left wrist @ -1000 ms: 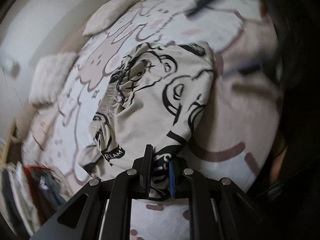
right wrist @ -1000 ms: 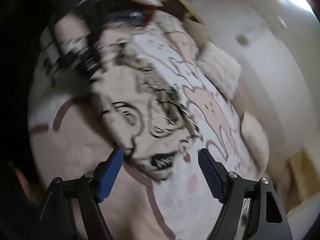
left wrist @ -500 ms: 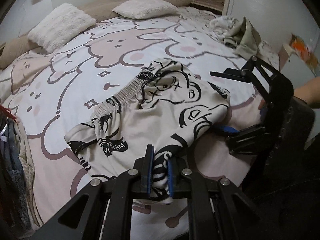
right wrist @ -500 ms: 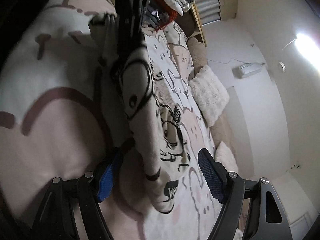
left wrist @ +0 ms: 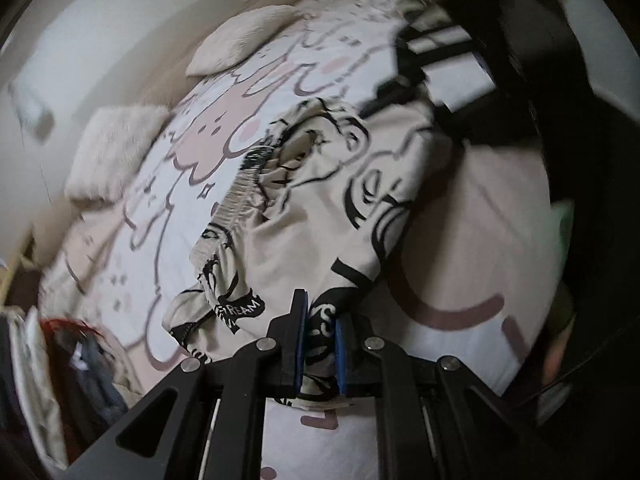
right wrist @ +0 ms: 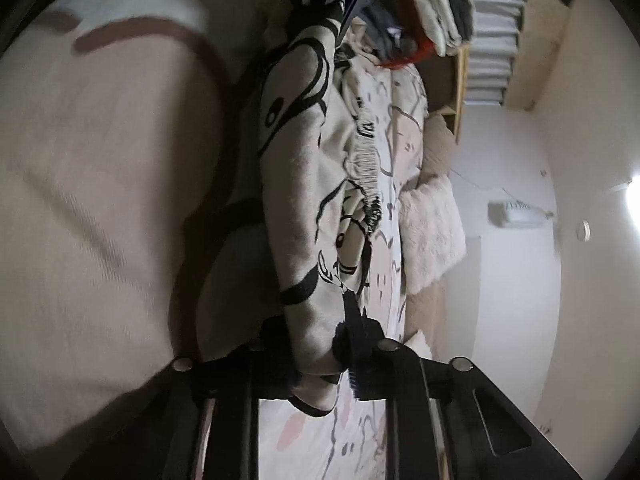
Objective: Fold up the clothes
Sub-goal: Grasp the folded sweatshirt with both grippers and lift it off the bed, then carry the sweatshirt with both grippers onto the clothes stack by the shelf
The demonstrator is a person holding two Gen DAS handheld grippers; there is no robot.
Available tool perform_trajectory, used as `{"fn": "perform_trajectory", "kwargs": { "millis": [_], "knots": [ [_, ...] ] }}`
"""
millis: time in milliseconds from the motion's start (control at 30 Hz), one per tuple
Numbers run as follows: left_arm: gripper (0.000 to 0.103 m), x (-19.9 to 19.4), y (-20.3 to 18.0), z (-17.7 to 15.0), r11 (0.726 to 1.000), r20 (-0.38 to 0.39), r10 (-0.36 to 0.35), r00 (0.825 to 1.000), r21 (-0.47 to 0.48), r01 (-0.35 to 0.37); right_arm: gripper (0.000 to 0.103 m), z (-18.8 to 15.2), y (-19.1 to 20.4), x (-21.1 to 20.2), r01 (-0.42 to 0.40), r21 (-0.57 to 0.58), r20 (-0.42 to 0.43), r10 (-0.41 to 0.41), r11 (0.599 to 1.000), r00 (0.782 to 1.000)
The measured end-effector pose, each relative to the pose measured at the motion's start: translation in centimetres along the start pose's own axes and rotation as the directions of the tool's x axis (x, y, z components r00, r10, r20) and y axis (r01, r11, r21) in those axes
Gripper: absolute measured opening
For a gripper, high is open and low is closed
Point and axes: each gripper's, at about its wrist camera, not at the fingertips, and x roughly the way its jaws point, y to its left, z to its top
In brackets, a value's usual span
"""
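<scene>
Shorts [left wrist: 320,208], cream with black cartoon print, lie on the bed [left wrist: 460,240], stretched lengthwise between my two tools. My left tool [left wrist: 320,354] is clenched on the near hem. My right tool [right wrist: 320,354] sits at the far end, its jaws closing with a fold of the fabric between them, pads pressing it. Elastic waistband [left wrist: 244,184] runs along the side toward the pillows [left wrist: 116,152]. Both ends look gripped, so I judge a lift or fold comes next.

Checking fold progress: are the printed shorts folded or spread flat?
Neither: the printed shorts lie rumpled, waistband bunched, with both grippers pinching hem corners.
</scene>
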Motion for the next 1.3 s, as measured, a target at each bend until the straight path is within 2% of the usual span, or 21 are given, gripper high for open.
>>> {"fn": "perform_trajectory", "kwargs": {
  "millis": [67, 100, 133, 200, 267, 300, 333, 400, 500, 567, 633, 667, 733, 800, 900, 967, 1033, 1100, 1200, 1300],
  "knots": [
    [0.016, 0.2, -1.4, -0.4, 0.992, -0.011, 0.085, 0.996, 0.097, -0.083, 0.018, -0.2, -0.1, 0.2, -0.012, -0.001, 0.012, 0.012, 1.000, 1.000],
    [0.017, 0.5, -2.4, -0.5, 0.977, -0.015, 0.140, 0.990, 0.163, -0.135, 0.018, -0.2, -0.1, 0.2, -0.015, 0.000, 0.017, 0.015, 1.000, 1.000],
    [0.029, 0.8, -3.4, -0.8, 0.954, -0.021, 0.197, 0.980, 0.237, -0.187, 0.018, -0.2, 0.0, 0.2, -0.015, -0.002, 0.021, 0.015, 1.000, 1.000],
    [0.050, 1.4, -5.2, -1.6, 0.889, -0.014, 0.293, 0.956, 0.371, -0.267, 0.018, -0.3, 0.5, 0.1, -0.012, -0.009, 0.033, 0.012, 1.000, 0.999],
    [0.050, 1.6, -6.5, -2.4, 0.829, 0.019, 0.345, 0.938, 0.463, -0.315, 0.018, -0.4, 1.1, 0.0, -0.005, -0.017, 0.043, 0.006, 1.000, 0.999],
    [0.050, 1.8, -6.6, -2.6, 0.813, 0.026, 0.354, 0.935, 0.485, -0.322, 0.018, -0.4, 1.3, -0.1, -0.003, -0.019, 0.047, 0.004, 1.000, 0.999],
    [0.050, 1.8, -6.6, -2.7, 0.807, 0.025, 0.355, 0.934, 0.496, -0.320, 0.018, -0.4, 1.4, -0.1, -0.003, -0.018, 0.048, 0.003, 1.000, 0.999],
    [0.050, 2.1, -6.0, -2.9, 0.812, 0.009, 0.347, 0.938, 0.498, -0.305, 0.018, -0.4, 1.6, -0.2, -0.003, -0.016, 0.055, 0.004, 1.000, 0.998],
    [0.050, 2.5, -5.2, -3.5, 0.788, -0.006, 0.366, 0.931, 0.533, -0.306, 0.018, -0.4, 1.7, -0.2, -0.007, -0.019, 0.068, 0.008, 1.000, 0.998],
    [0.048, 2.8, -4.8, -3.9, 0.777, -0.019, 0.369, 0.929, 0.555, -0.297, 0.018, -0.5, 1.6, -0.1, -0.010, -0.022, 0.076, 0.012, 1.000, 0.997],
    [0.021, 3.0, -4.6, -4.3, 0.773, -0.036, 0.362, 0.931, 0.570, -0.278, 0.018, -0.5, 1.7, -0.3, -0.009, -0.036, 0.085, 0.012, 0.999, 0.996],
    [0.015, 3.2, -4.6, -4.5, 0.761, -0.036, 0.373, 0.927, 0.583, -0.284, 0.018, -0.5, 1.9, -0.4, -0.007, -0.048, 0.090, 0.012, 0.999, 0.996],
    [0.012, 3.4, -4.6, -5.0, 0.742, -0.030, 0.393, 0.919, 0.601, -0.297, 0.018, -0.6, 2.0, -0.6, -0.005, -0.073, 0.104, 0.012, 0.997, 0.994],
    [0.011, 2.9, -3.9, -4.9, 0.761, -0.021, 0.393, 0.919, 0.569, -0.312, 0.012, -0.7, 2.0, -0.9, -0.011, -0.099, 0.124, 0.023, 0.995, 0.992],
    [0.011, 2.1, -2.3, -4.1, 0.795, -0.002, 0.398, 0.917, 0.499, -0.344, 0.011, -0.7, 1.0, -1.2, -0.025, -0.096, 0.133, 0.038, 0.995, 0.990],
    [0.011, 1.3, 0.1, -3.1, 0.852, -0.027, 0.377, 0.926, 0.402, -0.335, 0.010, -0.4, -0.6, -1.3, -0.056, -0.057, 0.127, 0.063, 0.997, 0.990],
    [0.011, 0.4, 3.3, -1.9, 0.912, -0.062, 0.338, 0.939, 0.270, -0.310, 0.010, 0.4, -3.9, -1.1, -0.121, 0.046, 0.104, 0.116, 0.992, 0.988],
    [0.010, -0.9, 7.5, -0.7, 0.943, -0.075, 0.314, 0.947, 0.137, -0.302, 0.009, 1.2, -8.0, -0.7, -0.150, 0.135, 0.091, 0.139, 0.979, 0.986],
    [0.010, -3.3, 14.4, 1.2, 0.947, -0.068, 0.321, 0.945, -0.010, -0.322, 0.009, 2.7, -14.5, -0.1, -0.141, 0.223, 0.083, 0.125, 0.964, 0.989],
    [0.010, -6.4, 22.1, 2.5, 0.919, -0.059, 0.366, 0.929, -0.132, -0.371, 0.009, 4.8, -21.1, 0.2, -0.097, 0.277, 0.081, 0.078, 0.956, 0.994]
  ]
}}
